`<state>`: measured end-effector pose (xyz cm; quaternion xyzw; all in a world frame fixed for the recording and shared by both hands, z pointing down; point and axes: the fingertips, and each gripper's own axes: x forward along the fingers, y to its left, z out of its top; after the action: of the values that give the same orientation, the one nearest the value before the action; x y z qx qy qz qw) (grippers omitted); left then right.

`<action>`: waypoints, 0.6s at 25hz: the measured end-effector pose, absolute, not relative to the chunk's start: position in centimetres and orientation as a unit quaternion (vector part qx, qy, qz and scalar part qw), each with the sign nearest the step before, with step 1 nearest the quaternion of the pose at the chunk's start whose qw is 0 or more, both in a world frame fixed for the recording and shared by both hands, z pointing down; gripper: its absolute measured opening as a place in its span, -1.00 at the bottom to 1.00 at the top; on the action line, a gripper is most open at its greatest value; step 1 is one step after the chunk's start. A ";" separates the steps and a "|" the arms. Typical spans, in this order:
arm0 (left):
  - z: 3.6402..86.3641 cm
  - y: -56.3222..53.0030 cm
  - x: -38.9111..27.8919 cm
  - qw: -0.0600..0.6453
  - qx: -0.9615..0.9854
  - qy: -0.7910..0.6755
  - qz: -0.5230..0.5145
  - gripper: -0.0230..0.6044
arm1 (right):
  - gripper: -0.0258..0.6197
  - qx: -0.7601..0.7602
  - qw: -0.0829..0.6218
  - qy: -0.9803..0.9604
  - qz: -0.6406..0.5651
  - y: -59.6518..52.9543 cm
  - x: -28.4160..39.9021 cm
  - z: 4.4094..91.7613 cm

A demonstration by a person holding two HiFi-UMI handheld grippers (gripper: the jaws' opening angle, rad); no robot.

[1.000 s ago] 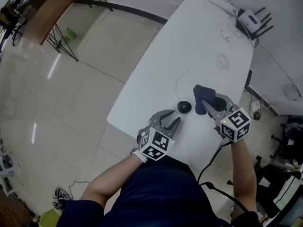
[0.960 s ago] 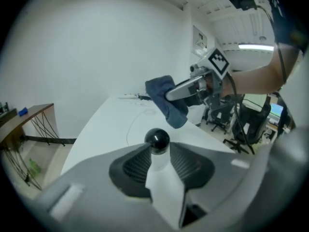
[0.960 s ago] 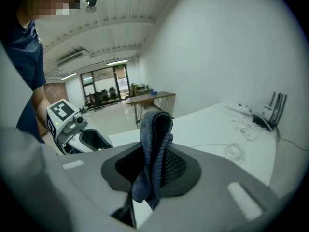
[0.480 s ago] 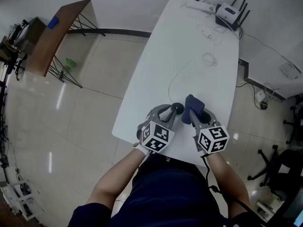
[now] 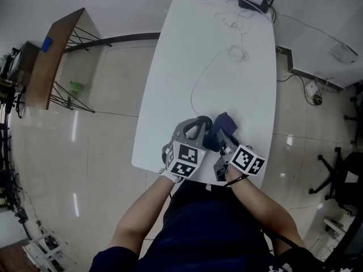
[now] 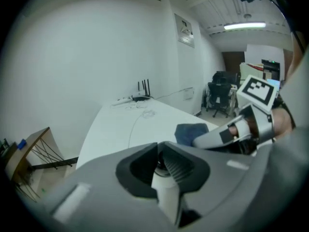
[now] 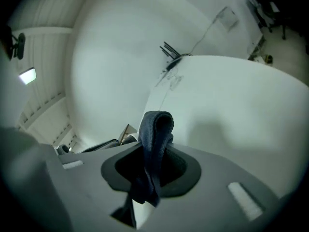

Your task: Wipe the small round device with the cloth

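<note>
Jaws of the left gripper [image 5: 202,124] have drawn nearly together. Half a second ago they stood apart around the small round black device [image 5: 208,139]; now they seem to pinch it at their tips. Just right of it, touching, is the folded dark blue cloth [image 5: 222,123], clamped tight in the right gripper [image 5: 222,135], which has moved across. So I think the wiping can begin.

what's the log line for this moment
left tongs: closed | right tongs: clamped on cloth | cloth beside left tongs | device: unclear
</note>
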<state>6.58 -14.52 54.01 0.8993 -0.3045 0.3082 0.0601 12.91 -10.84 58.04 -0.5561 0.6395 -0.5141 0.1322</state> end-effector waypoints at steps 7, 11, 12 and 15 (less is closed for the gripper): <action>54.0 -14.2 6.9 0.057 0.902 -0.306 0.299 -0.84 | -0.66 -0.558 0.117 0.599 -0.563 -10.2 12.8 62.9; 54.1 -14.4 6.6 0.069 0.899 -0.310 0.302 -0.82 | -0.66 -0.568 0.092 0.581 -0.576 -10.3 13.0 64.5; 54.0 -14.4 6.5 0.076 0.898 -0.313 0.300 -0.75 | -0.66 -0.571 0.088 0.577 -0.577 -10.3 13.1 64.6; 52.6 -14.0 6.1 0.098 0.901 -0.321 0.274 -0.66 | -0.66 -0.571 0.082 0.586 -0.569 -9.9 13.6 63.9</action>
<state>6.14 -14.04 52.63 0.9013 -0.3206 0.2743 0.0982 13.60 -9.94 63.90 -0.5706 0.5862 -0.5693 0.0822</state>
